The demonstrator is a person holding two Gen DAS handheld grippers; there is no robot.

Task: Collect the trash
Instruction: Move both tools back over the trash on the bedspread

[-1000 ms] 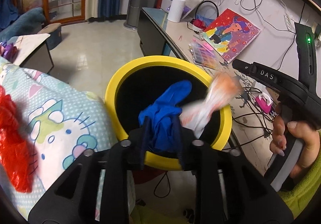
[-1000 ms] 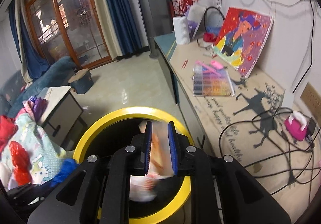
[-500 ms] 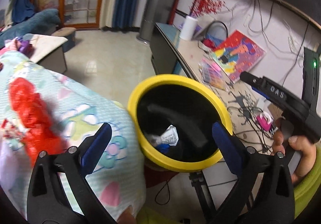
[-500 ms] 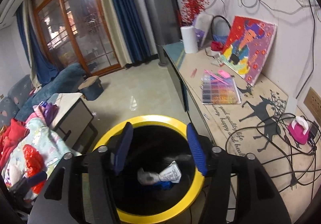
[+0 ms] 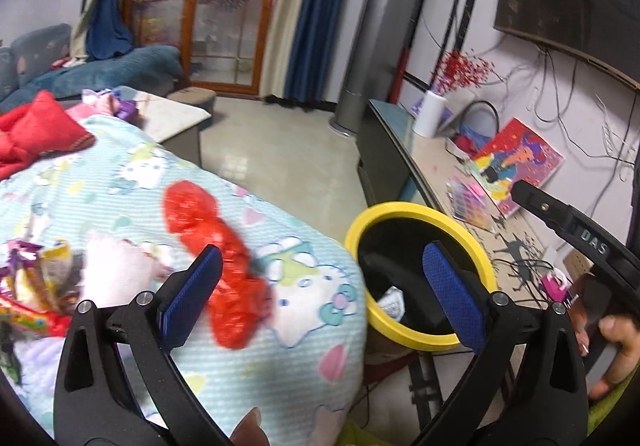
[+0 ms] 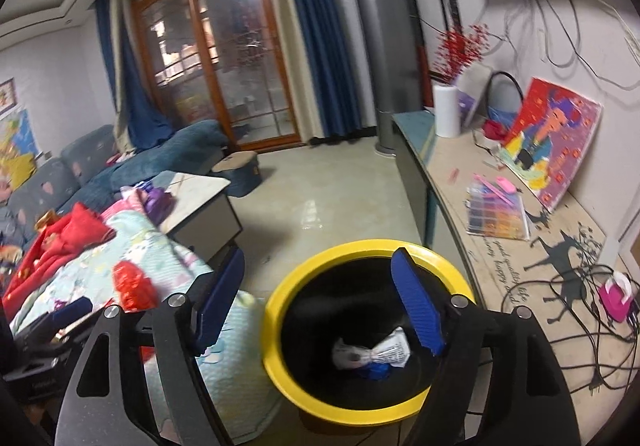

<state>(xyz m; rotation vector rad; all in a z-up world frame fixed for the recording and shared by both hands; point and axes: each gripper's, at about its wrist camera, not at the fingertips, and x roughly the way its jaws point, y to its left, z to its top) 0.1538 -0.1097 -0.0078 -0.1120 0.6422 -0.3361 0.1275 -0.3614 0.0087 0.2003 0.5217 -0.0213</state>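
Note:
A yellow-rimmed black bin point(image 5: 404, 208) point(image 6: 320, 258) stands beside the bed. Inside it lie a crumpled white wrapper point(image 6: 372, 352) and a blue glove point(image 6: 376, 370). My left gripper point(image 5: 322, 286) is open and empty, held over the bed edge, with a red plastic bag point(image 5: 216, 266) lying between its fingers' line of sight. My right gripper point(image 6: 320, 298) is open and empty, above the bin's rim. The red bag also shows in the right wrist view point(image 6: 132, 286). Colourful snack wrappers point(image 5: 32, 278) lie on the bed at the left.
A Hello Kitty quilt point(image 5: 132, 182) covers the bed. A red cloth point(image 5: 36, 130) lies at its far end. A long sideboard point(image 6: 500, 254) at the right carries a painting point(image 6: 552, 150), a bead box point(image 6: 496, 214) and tangled cables point(image 6: 584, 298). A small table point(image 6: 200, 198) stands beyond the bed.
Both grippers opened and dropped the blue glove and the wrapper into the bin. Both have since pulled back, the left one swinging left over the bed towards the red bag.

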